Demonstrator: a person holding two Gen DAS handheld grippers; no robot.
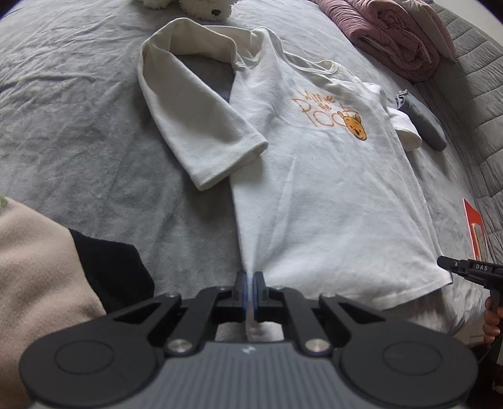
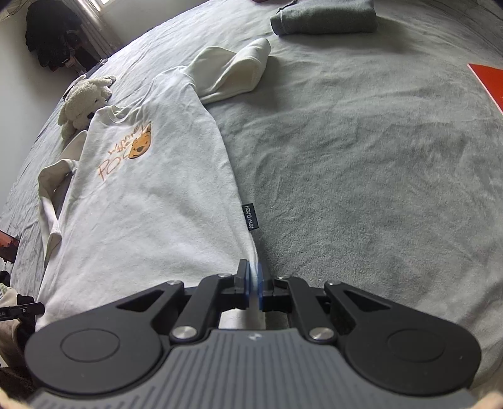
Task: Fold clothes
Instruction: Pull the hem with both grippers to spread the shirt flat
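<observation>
Squarely between both pairs of fingers, white T-shirt hem, clamped at each bottom corner.

Lay wide and rumpled across both views: a grey bedspread, lit softly by daylight. Rose pale at the far left beyond the bed: a wall, with a bright window at the top corner and dark clothes hanging below it. Curved along the right edge: a quilted grey headboard.
</observation>
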